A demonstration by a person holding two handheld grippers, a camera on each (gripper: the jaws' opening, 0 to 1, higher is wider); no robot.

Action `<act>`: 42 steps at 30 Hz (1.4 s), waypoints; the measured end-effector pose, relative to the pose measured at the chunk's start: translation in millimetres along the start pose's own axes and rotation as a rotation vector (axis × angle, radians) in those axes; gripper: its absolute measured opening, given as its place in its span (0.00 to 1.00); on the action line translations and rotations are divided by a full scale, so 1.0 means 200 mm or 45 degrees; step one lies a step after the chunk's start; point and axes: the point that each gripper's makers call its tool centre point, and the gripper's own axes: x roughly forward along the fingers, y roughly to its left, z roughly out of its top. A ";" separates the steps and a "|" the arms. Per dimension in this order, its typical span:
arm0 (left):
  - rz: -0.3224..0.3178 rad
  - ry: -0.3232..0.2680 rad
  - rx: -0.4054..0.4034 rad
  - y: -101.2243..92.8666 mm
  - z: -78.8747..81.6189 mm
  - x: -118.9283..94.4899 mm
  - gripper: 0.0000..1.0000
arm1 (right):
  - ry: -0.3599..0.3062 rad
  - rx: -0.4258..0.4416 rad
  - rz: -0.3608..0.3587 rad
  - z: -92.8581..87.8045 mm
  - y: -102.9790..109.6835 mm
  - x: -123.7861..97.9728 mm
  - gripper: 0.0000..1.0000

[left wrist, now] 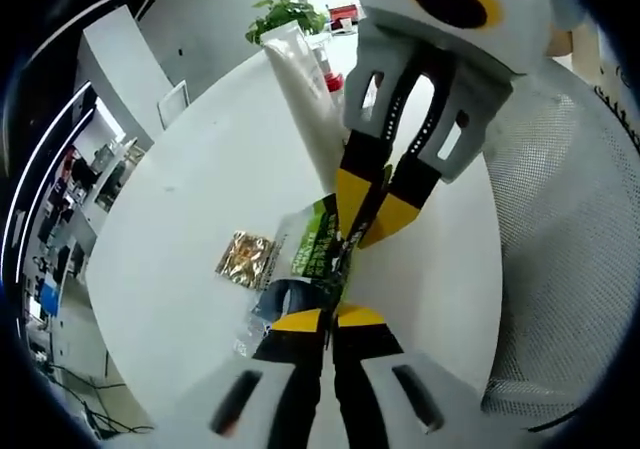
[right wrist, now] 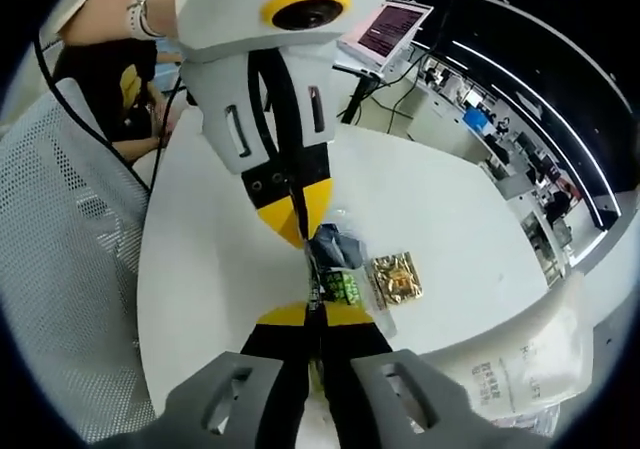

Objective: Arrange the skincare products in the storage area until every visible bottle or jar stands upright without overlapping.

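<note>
Both grippers' fingers (left wrist: pixel 329 316) (right wrist: pixel 313 314) closed, tip-to-tip.

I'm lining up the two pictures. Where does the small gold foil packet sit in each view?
Left gripper view: the gold foil packet lies left of centre on the white table, left of the green-and-black packet.
Right gripper view: it lies right of centre, right of that same packet.
Shared landmark: the green-and-black packet, pinched between both tongs.

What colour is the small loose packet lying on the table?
Shiny gold packet, clearest in the left gripper view.
</note>
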 end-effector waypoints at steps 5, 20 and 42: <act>-0.027 0.003 0.010 -0.05 -0.01 0.02 0.00 | 0.010 0.008 0.023 -0.02 0.04 0.00 0.04; -0.074 0.014 0.035 -0.13 -0.08 0.09 0.00 | 0.044 0.030 0.065 -0.09 0.13 0.06 0.04; -0.163 0.043 0.024 -0.19 -0.12 0.18 0.04 | 0.107 0.094 0.113 -0.18 0.19 0.10 0.05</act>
